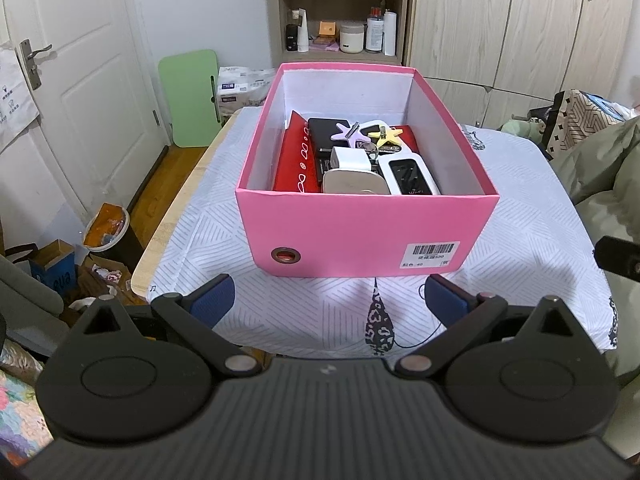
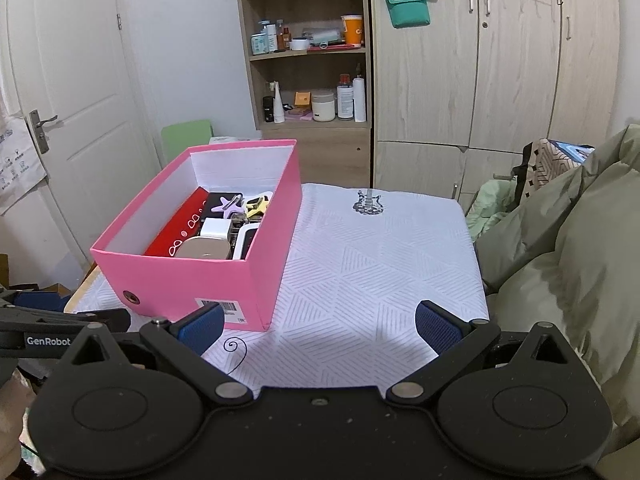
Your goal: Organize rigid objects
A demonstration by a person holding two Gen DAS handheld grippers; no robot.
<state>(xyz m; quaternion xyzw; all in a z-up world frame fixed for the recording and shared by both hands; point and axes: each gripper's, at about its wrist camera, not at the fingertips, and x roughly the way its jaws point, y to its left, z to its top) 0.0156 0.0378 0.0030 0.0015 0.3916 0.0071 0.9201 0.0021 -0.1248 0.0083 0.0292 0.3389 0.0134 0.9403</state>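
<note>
A pink box (image 1: 360, 236) stands on the white patterned cloth; it also shows in the right wrist view (image 2: 192, 280). Inside lie a red case (image 1: 294, 160), a black box (image 1: 322, 130), a purple star clip (image 1: 347, 132), a yellow star clip (image 1: 386, 136), a white charger (image 1: 352, 158), a beige rounded case (image 1: 354, 182) and a white device with a dark screen (image 1: 408, 174). My left gripper (image 1: 328, 300) is open and empty, just in front of the box. My right gripper (image 2: 318, 326) is open and empty, at the box's front right corner.
The table's cloth (image 2: 380, 248) lies to the right of the box. Olive bedding (image 2: 568, 240) is piled at the right. A shelf with bottles (image 2: 308, 92), wardrobes and a white door (image 1: 72, 80) stand behind. Floor clutter and a bin (image 1: 106, 226) are at the left.
</note>
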